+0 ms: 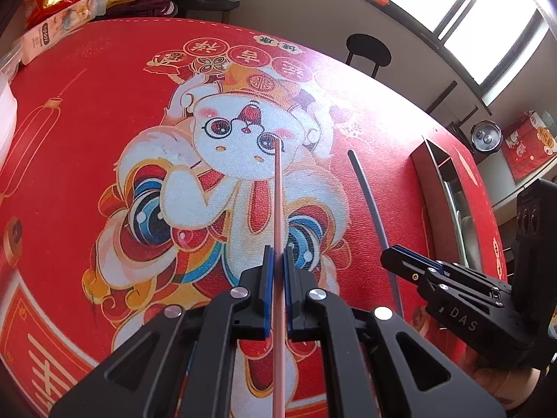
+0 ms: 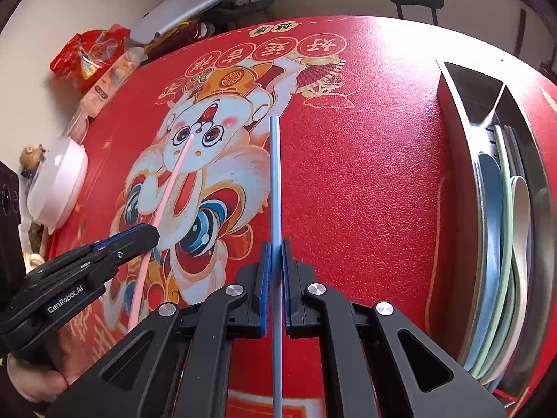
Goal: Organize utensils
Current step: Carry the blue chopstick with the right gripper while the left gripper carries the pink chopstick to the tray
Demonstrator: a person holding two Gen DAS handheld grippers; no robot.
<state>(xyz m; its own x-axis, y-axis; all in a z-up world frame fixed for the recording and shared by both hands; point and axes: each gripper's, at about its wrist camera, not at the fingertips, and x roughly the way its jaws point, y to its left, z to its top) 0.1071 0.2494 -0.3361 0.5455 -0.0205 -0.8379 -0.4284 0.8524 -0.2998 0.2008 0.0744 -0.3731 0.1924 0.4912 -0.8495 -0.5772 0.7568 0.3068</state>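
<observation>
left claw grips pink chopstick | right claw grips blue chopstick | organizer tray at mat's right edge

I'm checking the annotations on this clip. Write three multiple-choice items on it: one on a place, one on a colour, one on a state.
1. Where is the utensil tray?
A. beside the right tool
B. beside the left tool
C. on the stool

2. What colour is the chopstick in the left tool?
A. green
B. pink
C. black

3. How is the right tool?
A. open wide
B. lying flat
C. shut on a chopstick

Key: A, the tray lies off the right tool's outer side; B, the pink chopstick runs between its pads; C, both pads press the blue chopstick.
</observation>
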